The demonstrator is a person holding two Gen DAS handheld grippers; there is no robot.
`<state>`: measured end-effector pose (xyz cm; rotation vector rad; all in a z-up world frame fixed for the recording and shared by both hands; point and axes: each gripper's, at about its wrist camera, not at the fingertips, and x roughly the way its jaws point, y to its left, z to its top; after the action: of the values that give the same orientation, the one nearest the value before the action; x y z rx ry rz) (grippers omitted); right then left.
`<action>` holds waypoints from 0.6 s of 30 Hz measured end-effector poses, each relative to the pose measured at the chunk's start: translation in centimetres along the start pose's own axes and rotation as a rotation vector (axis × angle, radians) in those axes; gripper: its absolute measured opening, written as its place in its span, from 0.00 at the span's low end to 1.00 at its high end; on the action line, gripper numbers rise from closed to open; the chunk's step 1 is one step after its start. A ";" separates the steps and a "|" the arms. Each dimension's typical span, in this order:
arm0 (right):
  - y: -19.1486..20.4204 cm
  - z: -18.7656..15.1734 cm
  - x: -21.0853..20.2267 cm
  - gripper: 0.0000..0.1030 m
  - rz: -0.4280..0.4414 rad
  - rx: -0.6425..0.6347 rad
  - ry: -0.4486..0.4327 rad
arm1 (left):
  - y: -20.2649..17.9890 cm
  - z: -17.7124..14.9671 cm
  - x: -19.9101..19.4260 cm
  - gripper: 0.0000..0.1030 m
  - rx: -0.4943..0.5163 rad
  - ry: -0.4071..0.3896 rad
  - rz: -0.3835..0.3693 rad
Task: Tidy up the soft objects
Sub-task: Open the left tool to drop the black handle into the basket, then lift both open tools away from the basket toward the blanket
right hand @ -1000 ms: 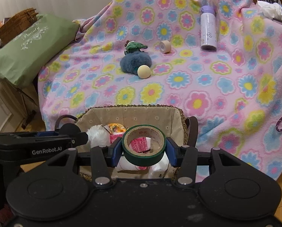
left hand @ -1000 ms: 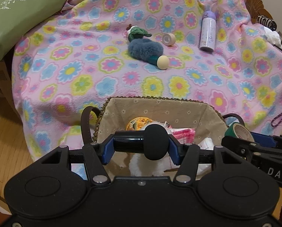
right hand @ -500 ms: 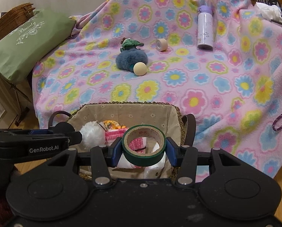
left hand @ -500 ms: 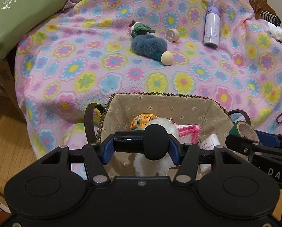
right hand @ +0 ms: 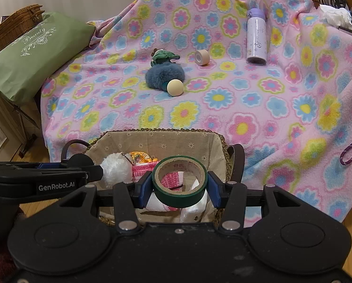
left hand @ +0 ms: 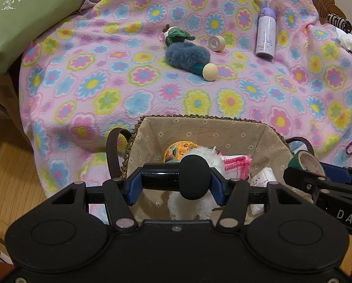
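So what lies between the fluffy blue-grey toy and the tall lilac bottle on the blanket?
A small beige tape roll lies between blue-grey toy and lilac bottle, seen in both wrist views.

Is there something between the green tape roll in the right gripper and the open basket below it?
Nothing visible blocks it. The right gripper holds the green tape roll directly over the basket, whose top is open.

A flowered blanket [right hand: 242,108] carries a blue furry toy [right hand: 164,75], tape roll [right hand: 202,57] and bottle [right hand: 256,38].
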<state>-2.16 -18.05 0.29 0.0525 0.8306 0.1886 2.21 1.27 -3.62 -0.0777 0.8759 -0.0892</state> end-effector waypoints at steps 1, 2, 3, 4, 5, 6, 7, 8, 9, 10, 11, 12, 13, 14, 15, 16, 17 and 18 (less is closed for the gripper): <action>0.0 0.0 0.0 0.47 0.000 0.002 0.000 | 0.0 0.0 0.0 0.53 0.001 0.001 0.000; 0.0 0.0 0.0 0.47 0.000 0.004 0.001 | 0.0 0.0 0.0 0.54 0.002 0.002 0.000; 0.0 0.0 0.0 0.48 0.000 0.005 0.001 | 0.0 0.0 0.0 0.54 0.002 0.003 0.000; -0.1 0.0 -0.1 0.48 0.001 0.006 0.000 | 0.1 0.0 0.0 0.58 0.003 0.002 0.002; -0.1 0.0 -0.1 0.50 0.000 0.006 -0.001 | 0.1 0.0 0.0 0.61 0.003 0.000 0.003; -0.1 0.0 -0.1 0.52 0.001 0.006 -0.002 | 0.1 0.0 0.0 0.64 0.002 -0.003 0.002; -0.1 0.0 -0.1 0.52 0.002 0.006 -0.002 | 0.1 -0.1 -0.1 0.64 0.003 -0.005 0.002; -0.1 0.0 -0.1 0.53 0.001 0.006 -0.003 | 0.1 -0.1 -0.1 0.64 0.005 -0.006 0.004; -0.1 0.0 -0.1 0.53 0.001 0.006 -0.004 | 0.0 -0.1 -0.1 0.64 0.006 -0.006 0.005; -0.1 0.0 -0.1 0.53 0.000 0.006 -0.004 | 0.0 -0.1 0.0 0.64 0.006 -0.005 0.005; -0.1 0.0 -0.1 0.53 0.000 0.006 -0.004 | 0.0 -0.1 0.0 0.64 0.005 -0.005 0.005; -0.1 0.0 -0.1 0.53 0.000 0.006 -0.003 | 0.0 -0.1 -0.1 0.64 0.003 -0.005 0.005; -0.1 0.0 -0.1 0.53 0.000 0.006 -0.003 | 0.0 -0.1 -0.1 0.64 0.002 -0.004 0.005; -0.1 0.0 -0.1 0.53 0.000 0.007 -0.003 | 0.0 -0.1 -0.1 0.64 0.002 -0.005 0.005; -0.2 0.0 -0.1 0.53 0.001 0.007 -0.002 | 0.0 -0.1 -0.1 0.64 0.004 -0.005 0.005; -0.2 0.0 -0.1 0.53 0.002 0.008 -0.001 | 0.0 -0.1 -0.1 0.64 0.004 -0.004 0.005; -0.2 -0.1 -0.1 0.53 0.002 0.009 0.000 | 0.0 -0.1 -0.1 0.64 0.004 -0.004 0.005; -0.2 -0.1 -0.1 0.53 0.001 0.009 0.000 | 0.0 -0.1 -0.1 0.64 0.004 -0.004 0.005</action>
<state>-2.24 -18.31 0.31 0.0618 0.8319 0.1859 2.11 1.32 -3.62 -0.0721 0.8715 -0.0866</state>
